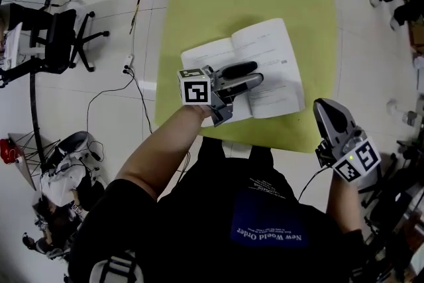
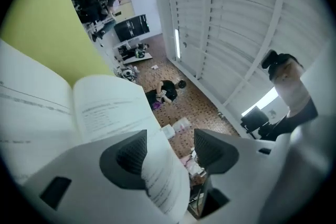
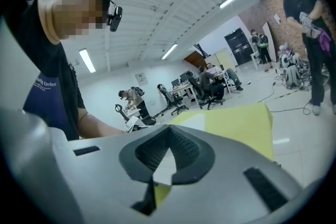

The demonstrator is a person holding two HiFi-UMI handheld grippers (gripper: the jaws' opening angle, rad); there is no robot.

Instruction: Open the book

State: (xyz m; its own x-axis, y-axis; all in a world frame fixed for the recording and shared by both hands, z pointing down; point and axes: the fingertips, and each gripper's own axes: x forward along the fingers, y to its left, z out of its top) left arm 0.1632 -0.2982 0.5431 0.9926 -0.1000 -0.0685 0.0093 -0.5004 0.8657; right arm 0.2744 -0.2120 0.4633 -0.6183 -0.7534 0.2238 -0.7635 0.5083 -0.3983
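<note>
Head view first: the white soft-cover book with printed pages [image 1: 265, 53] lies flat and open near the middle of the square yellow-green table [image 1: 212, 3], both pages face up. So I'd call the job basically done. The left gripper [image 1: 257, 73] sits low over the near part of the spread, jaws pointing to the person's right. The right gripper [image 1: 326, 109] hangs off by the table's near right corner, well apart from the book.

Left gripper view: this is what you can't get from above. The left gripper [image 2: 170, 149] has its jaws clearly apart. A loose page edge [image 2: 163, 186] curls up between them, across the pad on the picture's left, with a plain gap to the other pad. So nothing is pinched. The book [image 2: 100, 107] spreads out behind, with the table [image 2: 47, 23] beyond it. My guess is all that's left is letting that page settle and backing off.

Right gripper view: the right gripper [image 3: 169, 131] has its jaws closed tip to tip with nothing in them, just a small diamond gap behind the tips. The table [image 3: 236, 123] is out in front. From overhead you really can't judge that closure.
</note>
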